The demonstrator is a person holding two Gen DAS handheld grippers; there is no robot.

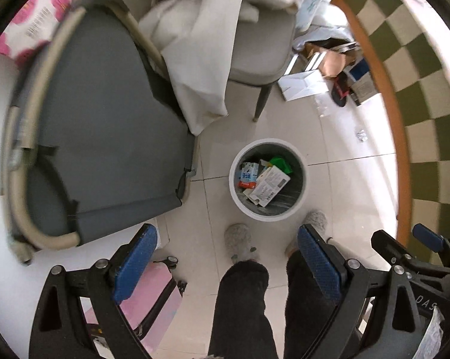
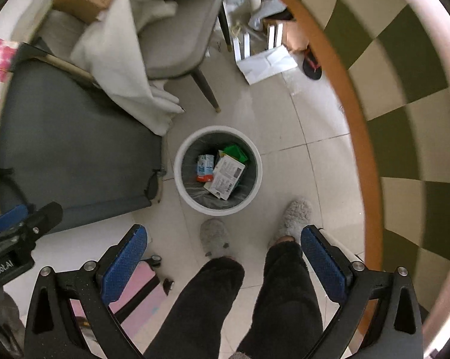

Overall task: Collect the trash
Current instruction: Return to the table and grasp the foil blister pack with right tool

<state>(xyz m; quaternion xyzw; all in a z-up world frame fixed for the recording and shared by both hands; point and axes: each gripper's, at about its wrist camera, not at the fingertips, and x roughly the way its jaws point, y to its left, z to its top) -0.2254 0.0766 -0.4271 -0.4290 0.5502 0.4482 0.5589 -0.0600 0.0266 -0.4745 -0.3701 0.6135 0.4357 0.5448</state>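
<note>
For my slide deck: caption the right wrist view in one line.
Open right gripper held above a white trash bin holding discarded cartons, the person's slippered feet just behind it.

A bin (image 1: 267,179) is sitting on the floor (image 1: 338,185), just in front of a person's feet (image 1: 239,240). Boxes (image 1: 268,184) are lying inside it. A chair (image 1: 105,137) is standing to its left. Another chair (image 1: 254,42) is standing behind it. A table (image 1: 428,119) is standing to the right.
</note>
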